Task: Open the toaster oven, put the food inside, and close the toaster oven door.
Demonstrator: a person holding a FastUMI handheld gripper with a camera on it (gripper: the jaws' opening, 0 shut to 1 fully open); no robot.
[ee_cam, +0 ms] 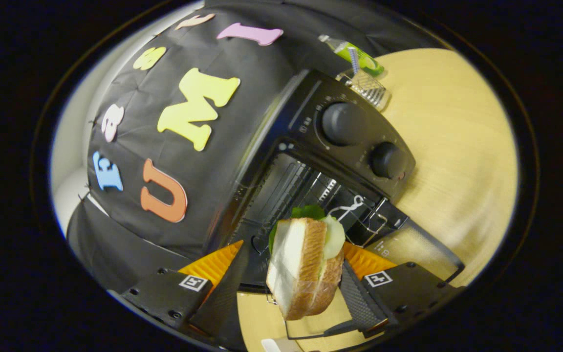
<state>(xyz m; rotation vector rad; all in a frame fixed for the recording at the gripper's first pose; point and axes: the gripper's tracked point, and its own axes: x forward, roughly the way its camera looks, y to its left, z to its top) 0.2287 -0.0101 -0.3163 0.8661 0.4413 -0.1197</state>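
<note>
A sandwich (pixel 306 266) of white bread with lettuce and cucumber hangs above the table, and my gripper (pixel 296 259) is shut on it with a finger pressing each side. Just beyond the sandwich stands the black toaster oven (pixel 311 146), tilted in this view. Its door (pixel 408 244) is folded down and open. Inside the dark cavity (pixel 286 190) a wire rack shows. The sandwich sits in front of the opening, outside the cavity. Two round knobs (pixel 342 122) are on the oven's control panel.
The oven rests on a light wooden table (pixel 457 146). Behind it are a small wire basket (pixel 367 88) and a green bottle (pixel 355 54) lying on its side. The booth's black cloth wall (pixel 164 171) rises close beside the oven.
</note>
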